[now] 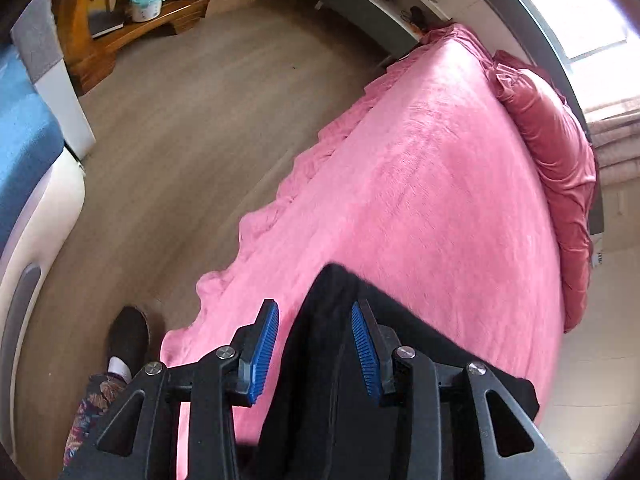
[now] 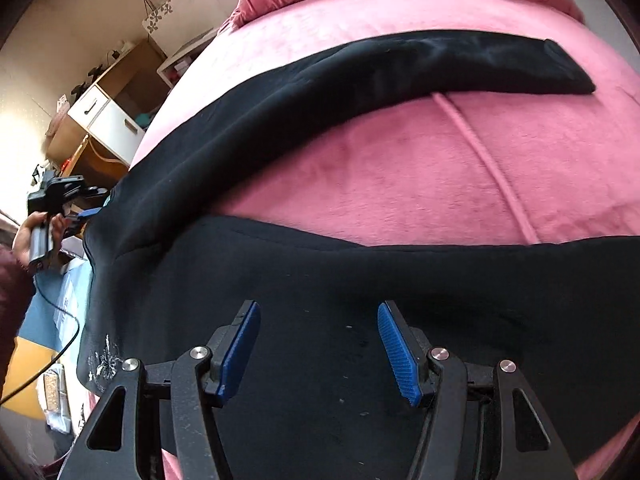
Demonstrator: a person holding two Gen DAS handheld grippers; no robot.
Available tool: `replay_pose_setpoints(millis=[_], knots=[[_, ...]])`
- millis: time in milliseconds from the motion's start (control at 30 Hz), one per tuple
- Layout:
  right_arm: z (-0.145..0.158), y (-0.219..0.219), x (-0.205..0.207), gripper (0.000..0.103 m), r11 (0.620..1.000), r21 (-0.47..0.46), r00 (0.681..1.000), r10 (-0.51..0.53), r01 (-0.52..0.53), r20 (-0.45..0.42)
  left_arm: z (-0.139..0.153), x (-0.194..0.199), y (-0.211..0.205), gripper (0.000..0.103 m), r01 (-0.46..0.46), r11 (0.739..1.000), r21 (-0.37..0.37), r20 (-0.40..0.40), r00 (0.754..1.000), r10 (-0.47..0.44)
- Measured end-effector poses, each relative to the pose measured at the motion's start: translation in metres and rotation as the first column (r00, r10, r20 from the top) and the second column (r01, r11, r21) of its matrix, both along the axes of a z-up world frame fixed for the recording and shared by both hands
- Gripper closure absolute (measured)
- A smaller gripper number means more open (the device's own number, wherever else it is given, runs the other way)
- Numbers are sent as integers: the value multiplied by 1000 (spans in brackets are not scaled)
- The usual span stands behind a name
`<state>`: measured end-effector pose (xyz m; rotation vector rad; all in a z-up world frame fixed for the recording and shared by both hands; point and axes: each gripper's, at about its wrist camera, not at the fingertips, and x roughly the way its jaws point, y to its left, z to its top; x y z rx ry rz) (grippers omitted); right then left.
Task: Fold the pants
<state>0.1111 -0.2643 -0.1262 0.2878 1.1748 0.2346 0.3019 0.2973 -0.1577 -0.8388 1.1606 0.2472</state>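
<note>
Black pants point(image 2: 320, 264) lie spread on a pink bed point(image 2: 400, 168). One leg point(image 2: 440, 60) runs across the far part of the bed, the other leg crosses near the right wrist camera. My right gripper point(image 2: 318, 312) is open just above the near black cloth. In the left wrist view a corner of the pants point(image 1: 340, 320) lies on the bed's near end. My left gripper point(image 1: 316, 312) is open, its jaws astride the edge of that corner. The left gripper also shows in the right wrist view point(image 2: 86, 210) at the pants' left edge.
A dark pink pillow point(image 1: 556, 184) lies at the head of the bed. Wooden floor point(image 1: 180, 128) runs along the bed's left side, with a wooden shelf point(image 1: 132, 20) and a blue-and-white piece of furniture point(image 1: 28, 140). The person's foot point(image 1: 128, 336) stands by the bed corner.
</note>
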Motion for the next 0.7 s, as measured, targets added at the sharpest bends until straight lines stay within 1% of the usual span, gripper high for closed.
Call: replay_pose_setpoints(millis=[133,200,233,267,300,333,367,400,433,467,500,533,567,600,633,667,700], knots=[[-6,5,3,40,1000,-4,1000,-10,10,-20,-9,17,-5,64,39,999,-6,-34,999,-39],[-10,5,5,40,999,-7,999,-38,38,-26,-14,24,-11,65,67,998,-4,-66,996,-67],[-9,4,6,40,999,-11,999,-41,41,-31,-14,26,-14,65,82,997,0,-66,994,-82],[-10,5,7,40,999,-13,998,-44,43,-35,-12,27,-17,71,89,996,20,-56,995,-88],[-11,4,6,40,999,-15,998,-48,47,-40,-7,27,-21,81,102,993,53,-38,994,-100],[-13,3,5,40,999,-17,998,-51,50,-44,-2,28,-25,88,110,990,87,-25,994,-109],[-14,3,5,40,999,-20,998,-52,51,-47,6,25,-27,99,114,985,127,-2,993,-115],[-14,2,5,40,998,-23,998,-51,50,-48,19,20,-31,98,119,983,139,55,990,-128],[-15,2,5,40,998,-26,998,-49,48,-48,30,14,-34,98,127,982,140,107,984,-142],[-15,2,5,40,999,-29,998,-48,46,-46,42,9,-39,98,136,978,157,149,976,-160],[-15,2,5,40,999,-30,998,-47,46,-45,60,-2,-46,98,154,971,184,216,957,-193],[-15,4,6,40,998,-30,998,-50,48,-43,73,-12,-50,98,169,968,188,267,939,-216],[-14,3,6,40,997,-32,997,-67,65,-36,89,-24,-57,98,189,963,193,322,915,-244],[-14,3,6,40,997,-32,997,-70,69,-32,110,-42,-68,99,216,951,222,383,877,-289],[-13,3,6,40,997,-33,997,-72,71,-29,121,-53,-75,99,241,943,228,420,850,-318],[-11,1,5,40,997,-34,997,-74,74,-23,134,-71,-84,99,278,933,227,467,810,-355],[-9,0,6,40,997,-30,997,-74,73,-14,148,-93,-94,99,312,918,243,509,765,-395]])
